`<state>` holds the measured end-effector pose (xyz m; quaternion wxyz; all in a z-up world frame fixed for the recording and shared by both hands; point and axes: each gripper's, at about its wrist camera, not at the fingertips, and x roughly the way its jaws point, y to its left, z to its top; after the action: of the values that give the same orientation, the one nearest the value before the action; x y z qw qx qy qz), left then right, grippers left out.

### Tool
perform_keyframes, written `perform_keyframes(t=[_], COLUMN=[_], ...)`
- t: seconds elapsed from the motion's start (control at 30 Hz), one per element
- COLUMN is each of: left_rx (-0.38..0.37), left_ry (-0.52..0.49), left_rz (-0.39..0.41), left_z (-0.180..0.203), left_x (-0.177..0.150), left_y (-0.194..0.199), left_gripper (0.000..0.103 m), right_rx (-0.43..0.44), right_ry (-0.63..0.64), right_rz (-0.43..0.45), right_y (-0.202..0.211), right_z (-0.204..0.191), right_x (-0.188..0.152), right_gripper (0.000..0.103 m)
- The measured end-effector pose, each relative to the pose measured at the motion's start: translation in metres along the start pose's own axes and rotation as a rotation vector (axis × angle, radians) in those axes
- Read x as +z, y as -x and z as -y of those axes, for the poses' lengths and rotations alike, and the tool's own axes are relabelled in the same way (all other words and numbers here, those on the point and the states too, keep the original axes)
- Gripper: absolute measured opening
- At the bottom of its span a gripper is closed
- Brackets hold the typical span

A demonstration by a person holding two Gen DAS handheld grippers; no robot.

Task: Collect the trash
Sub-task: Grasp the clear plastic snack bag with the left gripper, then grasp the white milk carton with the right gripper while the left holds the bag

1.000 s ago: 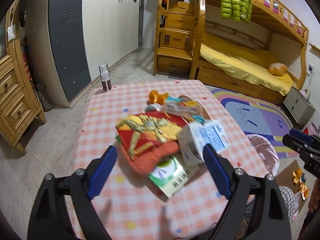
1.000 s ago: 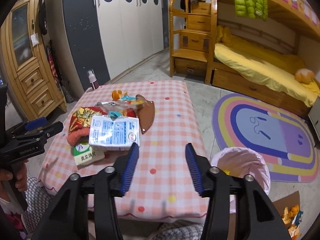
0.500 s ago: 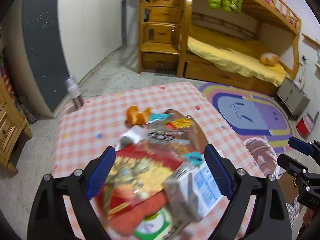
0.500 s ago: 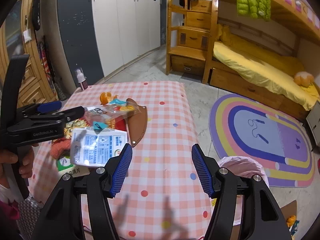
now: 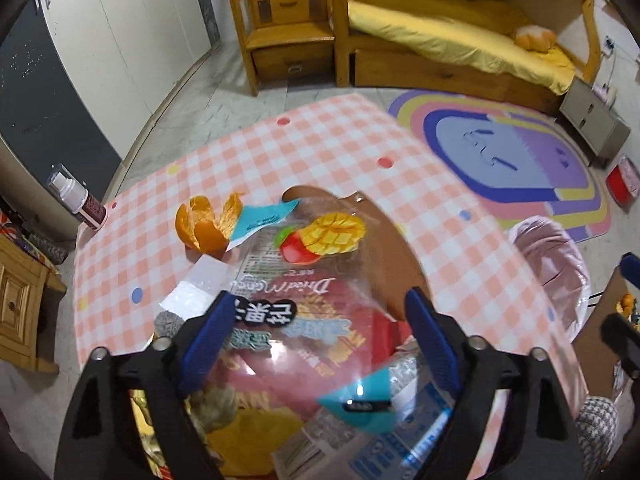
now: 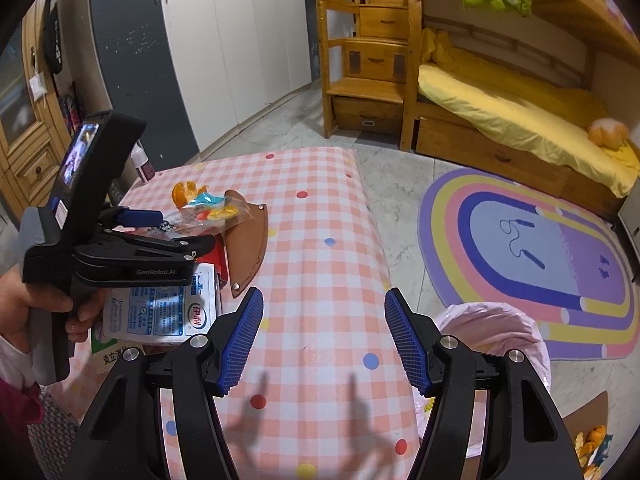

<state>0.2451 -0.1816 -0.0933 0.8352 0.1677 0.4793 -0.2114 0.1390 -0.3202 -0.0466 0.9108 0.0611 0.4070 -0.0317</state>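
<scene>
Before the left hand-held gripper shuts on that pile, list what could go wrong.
1. The left hand-held gripper, its jaws closing, straddles the clear dried mango bag, which overlaps the red snack packet and milk carton; it may pinch several or slip off the film.
2. Dragging the bag could sweep the orange peel off the table.
3. The pink-lined bin sits beyond the table's far edge, so loose pieces might drop short.

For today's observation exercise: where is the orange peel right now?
The orange peel lies on the checked table, left of centre in the left wrist view, touching the teal corner of the mango bag, with the spray bottle further left.
</scene>
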Motion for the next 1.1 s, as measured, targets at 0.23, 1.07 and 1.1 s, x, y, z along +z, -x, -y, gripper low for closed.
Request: perform_keyframes(t=[0.23,1.07,1.1], left_rx=[-0.003,-0.053,-0.054], left_ry=[-0.014,0.281,0.285], left_rz=[-0.004,0.363,0.356], left_z=[-0.003,-0.091,-0.093], left_x=[-0.009,-0.123,-0.128], left_y=[-0.003,0.163,0.162], left_gripper=[0.038,0.009,0.009], right_rx=[0.012,0.068,0.052], right_ry=[-0.004,0.205,0.204], right_rz=[-0.005,-0.049,-0.064], right_y=[-0.002,-0.019,-0.022], right_z=[0.002,-0.128,-0.13], right_x=[-0.002,-0.021,-0.024], right_gripper=[0.064,0.087,0.087])
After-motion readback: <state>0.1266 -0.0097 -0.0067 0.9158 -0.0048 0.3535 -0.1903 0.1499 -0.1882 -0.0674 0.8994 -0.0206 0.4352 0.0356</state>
